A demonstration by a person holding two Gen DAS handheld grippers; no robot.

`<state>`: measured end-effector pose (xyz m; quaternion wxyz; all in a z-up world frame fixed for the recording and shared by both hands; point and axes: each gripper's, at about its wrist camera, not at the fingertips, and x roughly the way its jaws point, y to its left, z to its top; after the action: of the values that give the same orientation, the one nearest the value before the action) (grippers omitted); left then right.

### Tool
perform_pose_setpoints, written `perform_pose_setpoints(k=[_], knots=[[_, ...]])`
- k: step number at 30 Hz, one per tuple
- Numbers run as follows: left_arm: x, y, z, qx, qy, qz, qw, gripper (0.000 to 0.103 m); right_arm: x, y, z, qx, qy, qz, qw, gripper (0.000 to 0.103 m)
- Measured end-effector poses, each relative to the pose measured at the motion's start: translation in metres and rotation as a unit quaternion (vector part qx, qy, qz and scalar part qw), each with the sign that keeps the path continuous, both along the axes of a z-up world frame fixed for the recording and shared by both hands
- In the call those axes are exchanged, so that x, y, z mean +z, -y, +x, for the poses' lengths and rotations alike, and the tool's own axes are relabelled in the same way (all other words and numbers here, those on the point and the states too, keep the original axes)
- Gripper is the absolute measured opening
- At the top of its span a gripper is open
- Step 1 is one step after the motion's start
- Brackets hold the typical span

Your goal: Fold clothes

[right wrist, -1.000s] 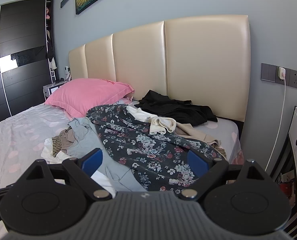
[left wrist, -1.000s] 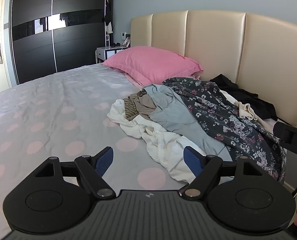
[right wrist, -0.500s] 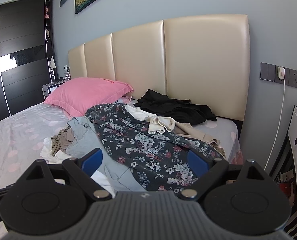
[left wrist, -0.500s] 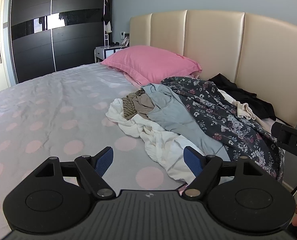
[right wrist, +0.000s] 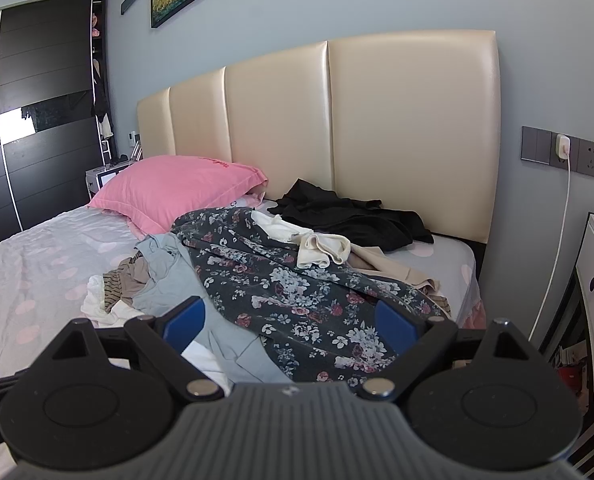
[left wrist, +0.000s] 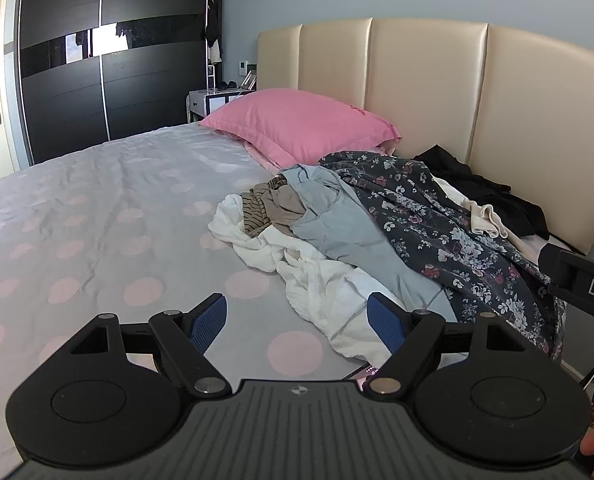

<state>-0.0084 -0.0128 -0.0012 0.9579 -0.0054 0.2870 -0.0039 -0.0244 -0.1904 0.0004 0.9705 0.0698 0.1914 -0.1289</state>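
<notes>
**Both claws spread, nothing gripped**

Left gripper (left wrist: 297, 320) and right gripper (right wrist: 289, 322) hang spread and empty above the bed (left wrist: 97, 208), so I can choose. Nearest: white garment (left wrist: 317, 280), floral dress (right wrist: 289, 292); the heap lies beside the pink pillow (left wrist: 301, 124).

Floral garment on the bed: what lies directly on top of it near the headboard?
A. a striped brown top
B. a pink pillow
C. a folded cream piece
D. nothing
C: a folded cream piece rests on the dark floral garment, between the pink pillow and the black clothing.
</notes>
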Motion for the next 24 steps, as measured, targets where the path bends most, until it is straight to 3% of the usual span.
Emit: perform_pose_setpoints(k=[14,24], knots=[[-0.001,0.001,0.005,-0.001,-0.005,0.006,1.0,0.077,-0.003,-0.001,0.005,0.002,-0.01,-0.007,1.0,0.093],[-0.004,0.0,0.02,-0.01,-0.021,0.029,0.9993,0.077,-0.008,0.0,0.025,0.04,-0.051,-0.011,0.998,0.093]])
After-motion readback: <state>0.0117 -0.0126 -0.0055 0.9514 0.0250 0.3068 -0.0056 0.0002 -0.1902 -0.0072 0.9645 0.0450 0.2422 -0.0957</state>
